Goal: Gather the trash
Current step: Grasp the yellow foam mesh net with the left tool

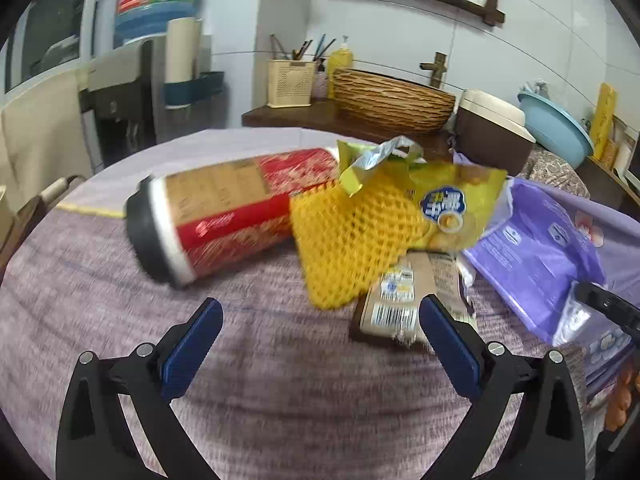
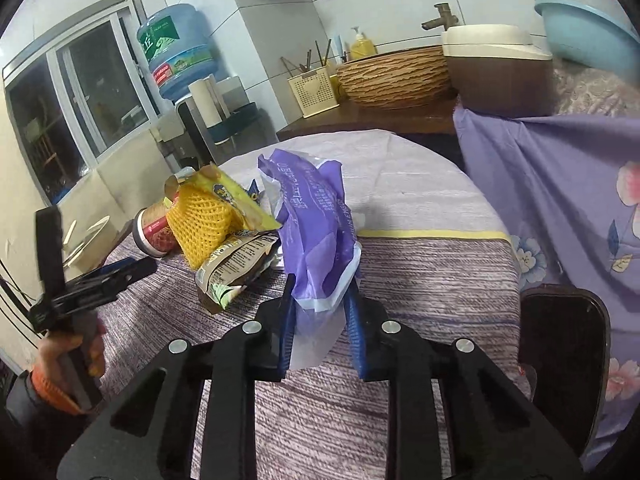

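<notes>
**Right gripper pinches the purple wrapper while the left hangs wide open over the pile**

Right gripper (image 2: pixel 320 312) has its blue pads closed against the near end of the purple plastic wrapper (image 2: pixel 316 232), which rises crumpled from between them and leans toward the rest of the litter; the hold looks firm, though the film is thin and slippery, so I judge it could slide out if tugged sideways. Left gripper (image 1: pixel 320 336) stands spread wide with nothing between its fingers (image 1: pixel 192 344), low over the striped tablecloth (image 1: pixel 280 400) and facing the heap; its view is smeared by motion blur.

All the trash sits bunched on the round table; the red canister (image 1: pixel 232 216) lies on its side at the left of the left wrist view, the yellow foam net (image 1: pixel 352 240) leans against it with the yellow snack bag (image 1: pixel 452 200) draped over its top, and the brown printed packet (image 1: pixel 400 300) lies flat just ahead of the left gripper's right finger, touching the net.

Collecting seems underway: one piece is secured, the others untouched; no bin shows in either view, so where the wrapper goes I cannot tell. Next, the left gripper probably needs to advance and close on the net or the packet; the net is springy and forgiving, the flat packet would demand a low edge-on approach.
</notes>
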`<state>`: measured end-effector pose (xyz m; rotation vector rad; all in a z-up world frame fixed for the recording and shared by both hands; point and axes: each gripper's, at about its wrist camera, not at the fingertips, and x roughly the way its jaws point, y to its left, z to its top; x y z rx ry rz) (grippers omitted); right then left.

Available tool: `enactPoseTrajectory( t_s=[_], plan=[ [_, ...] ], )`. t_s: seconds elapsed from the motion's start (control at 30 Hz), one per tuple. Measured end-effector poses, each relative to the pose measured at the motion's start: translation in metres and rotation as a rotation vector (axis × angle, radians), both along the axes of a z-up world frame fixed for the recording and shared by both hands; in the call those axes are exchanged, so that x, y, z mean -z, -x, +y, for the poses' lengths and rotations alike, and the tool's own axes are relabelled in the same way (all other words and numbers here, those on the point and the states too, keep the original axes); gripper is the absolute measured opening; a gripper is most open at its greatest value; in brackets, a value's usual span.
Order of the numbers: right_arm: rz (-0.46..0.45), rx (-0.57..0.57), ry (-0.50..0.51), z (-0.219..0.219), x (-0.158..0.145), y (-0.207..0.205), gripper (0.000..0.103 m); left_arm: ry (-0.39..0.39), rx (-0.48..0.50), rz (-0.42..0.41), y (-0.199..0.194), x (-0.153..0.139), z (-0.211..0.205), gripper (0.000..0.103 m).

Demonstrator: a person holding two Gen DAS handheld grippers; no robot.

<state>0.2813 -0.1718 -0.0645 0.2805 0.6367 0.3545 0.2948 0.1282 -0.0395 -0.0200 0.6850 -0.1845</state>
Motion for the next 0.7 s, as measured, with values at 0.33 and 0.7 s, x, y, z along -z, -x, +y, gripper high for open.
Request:
enactPoseTrajectory(
  t_s=[0.33,0.7],
  plan=[
    [-0.013,0.038,0.016,-0.021,-0.002,0.025,0.024,-0.022,0.042,-0.034,-0.042,0.008,-0.012,0.077],
    [-0.013,0.052,-0.009,-0.030,0.002,0.036,0.024,0.000,0.071,-0.021,-0.001,0.002,-0.020,0.015]
  ],
)
